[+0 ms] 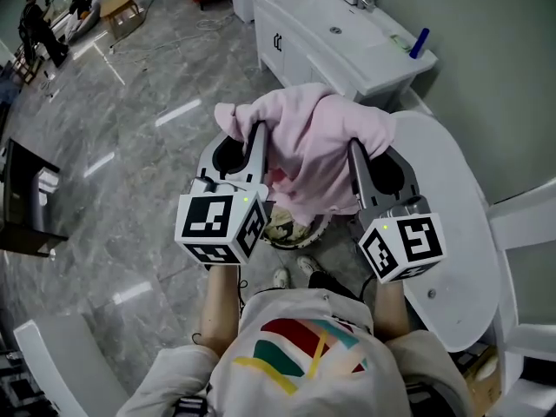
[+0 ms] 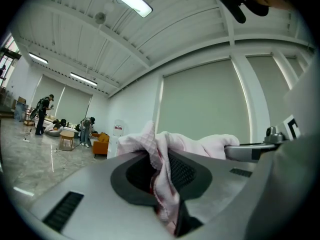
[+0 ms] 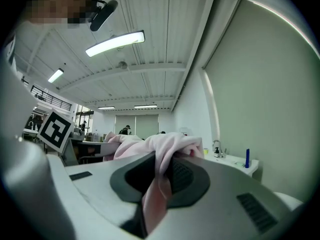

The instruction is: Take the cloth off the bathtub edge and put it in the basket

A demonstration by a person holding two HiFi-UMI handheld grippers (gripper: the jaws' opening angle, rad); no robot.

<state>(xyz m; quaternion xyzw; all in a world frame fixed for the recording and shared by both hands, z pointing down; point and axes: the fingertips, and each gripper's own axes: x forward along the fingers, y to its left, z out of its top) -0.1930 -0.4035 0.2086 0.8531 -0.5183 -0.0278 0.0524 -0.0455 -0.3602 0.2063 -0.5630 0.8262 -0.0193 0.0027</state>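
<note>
The pink cloth (image 1: pixel 308 146) hangs in the air in front of me, bunched and stretched between both grippers. My left gripper (image 1: pixel 258 135) is shut on the cloth's left end, with folds (image 2: pixel 162 151) pinched between its pads. My right gripper (image 1: pixel 354 150) is shut on the right end, and cloth (image 3: pixel 165 151) spills out over its jaws. The white bathtub (image 1: pixel 456 233) lies to the right, its edge bare where it shows. Below the cloth, a round patterned rim (image 1: pixel 291 233) peeks out on the floor; it looks like the basket and is mostly hidden.
A white vanity with a sink (image 1: pixel 343 33) stands beyond the cloth, with a blue item (image 1: pixel 420 43) on its right end. My shoes (image 1: pixel 295 274) stand by the patterned rim. Grey tiled floor (image 1: pixel 148 120) spreads to the left. People stand far off in the room (image 2: pixel 42 115).
</note>
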